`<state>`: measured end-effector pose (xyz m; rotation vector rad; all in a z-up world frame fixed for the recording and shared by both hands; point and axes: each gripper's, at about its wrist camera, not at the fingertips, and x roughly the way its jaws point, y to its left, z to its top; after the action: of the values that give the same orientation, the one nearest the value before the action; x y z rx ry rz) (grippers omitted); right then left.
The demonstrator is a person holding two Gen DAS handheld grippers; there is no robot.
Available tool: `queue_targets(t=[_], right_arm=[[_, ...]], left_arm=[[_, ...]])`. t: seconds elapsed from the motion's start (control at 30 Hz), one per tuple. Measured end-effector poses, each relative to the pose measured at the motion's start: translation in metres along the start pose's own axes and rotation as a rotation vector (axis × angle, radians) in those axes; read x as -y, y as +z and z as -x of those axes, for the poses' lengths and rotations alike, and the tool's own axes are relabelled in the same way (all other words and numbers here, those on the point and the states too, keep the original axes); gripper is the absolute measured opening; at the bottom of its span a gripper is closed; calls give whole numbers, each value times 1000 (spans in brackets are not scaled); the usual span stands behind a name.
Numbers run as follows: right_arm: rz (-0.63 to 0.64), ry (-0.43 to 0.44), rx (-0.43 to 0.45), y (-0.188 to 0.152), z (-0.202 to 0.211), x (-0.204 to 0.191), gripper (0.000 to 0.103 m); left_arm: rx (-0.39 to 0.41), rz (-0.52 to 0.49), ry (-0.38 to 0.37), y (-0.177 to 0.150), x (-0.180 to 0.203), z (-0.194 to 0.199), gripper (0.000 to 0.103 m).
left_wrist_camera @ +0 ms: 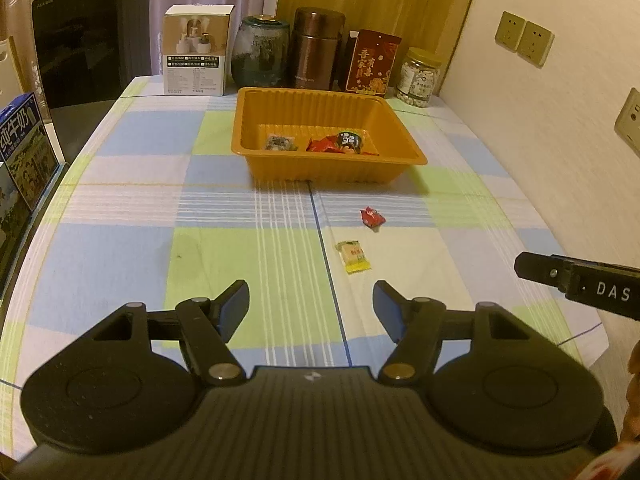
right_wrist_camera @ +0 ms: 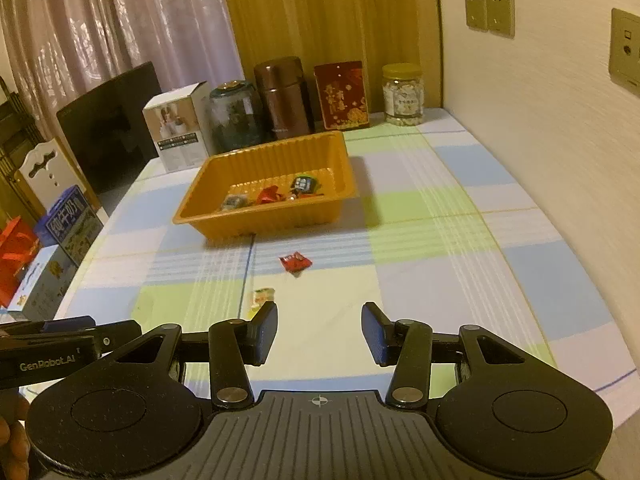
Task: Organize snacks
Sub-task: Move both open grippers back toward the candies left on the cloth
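An orange plastic tray (left_wrist_camera: 400, 136) (right_wrist_camera: 200, 196) stands mid-table and holds a grey packet (left_wrist_camera: 280, 143), a red packet (left_wrist_camera: 326, 145) and a dark round snack (left_wrist_camera: 347, 139). A red wrapped candy (left_wrist_camera: 372, 216) (right_wrist_camera: 295, 262) and a yellow-green wrapped candy (left_wrist_camera: 353, 257) (right_wrist_camera: 262, 297) lie on the checked tablecloth in front of the tray. My left gripper (left_wrist_camera: 311, 310) is open and empty, low over the cloth, short of the yellow candy. My right gripper (right_wrist_camera: 319, 332) is open and empty; its left finger partly hides the yellow candy.
Along the back edge stand a white box (left_wrist_camera: 196, 52), a glass jar (left_wrist_camera: 260, 52), a brown flask (left_wrist_camera: 318, 48), a red packet box (left_wrist_camera: 372, 64) and a lidded jar (left_wrist_camera: 420, 78). A black chair back (left_wrist_camera: 92, 48) and milk cartons (left_wrist_camera: 24, 148) are left. A wall (left_wrist_camera: 560, 120) borders the right.
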<state>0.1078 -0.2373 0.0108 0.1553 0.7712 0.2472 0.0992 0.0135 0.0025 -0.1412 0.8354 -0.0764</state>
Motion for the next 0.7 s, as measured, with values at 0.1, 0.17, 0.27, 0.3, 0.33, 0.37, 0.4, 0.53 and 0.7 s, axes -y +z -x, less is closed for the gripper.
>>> queue_targets(t=[0.1, 0.17, 0.27, 0.3, 0.33, 0.37, 0.4, 0.53, 0.7], right_arm=[[4, -9, -1, -3, 3, 2, 47], [1, -10, -6, -4, 4, 3, 47], [-1, -10, -5, -4, 5, 4, 47], [-1, -9, -5, -4, 5, 4, 47], [-2, -9, -4, -4, 5, 4, 47], [-2, -9, -4, -4, 5, 4, 47], [-2, -10, -4, -4, 5, 4, 47], [-3, -10, -5, -4, 5, 4, 47], [-13, -9, -12, -4, 1, 6, 47]], left_arm=[[-2, -4, -1, -3, 0, 2, 66], [-3, -6, 1, -4, 1, 3, 66], [-5, -7, 2, -6, 1, 3, 67], [-5, -8, 3, -7, 1, 3, 67], [-6, -9, 2, -7, 2, 3, 67], [-7, -9, 2, -8, 2, 3, 67], [-8, -9, 2, -8, 2, 3, 67], [-9, -10, 0, -8, 2, 2, 67], [-17, -10, -2, -9, 4, -3, 67]])
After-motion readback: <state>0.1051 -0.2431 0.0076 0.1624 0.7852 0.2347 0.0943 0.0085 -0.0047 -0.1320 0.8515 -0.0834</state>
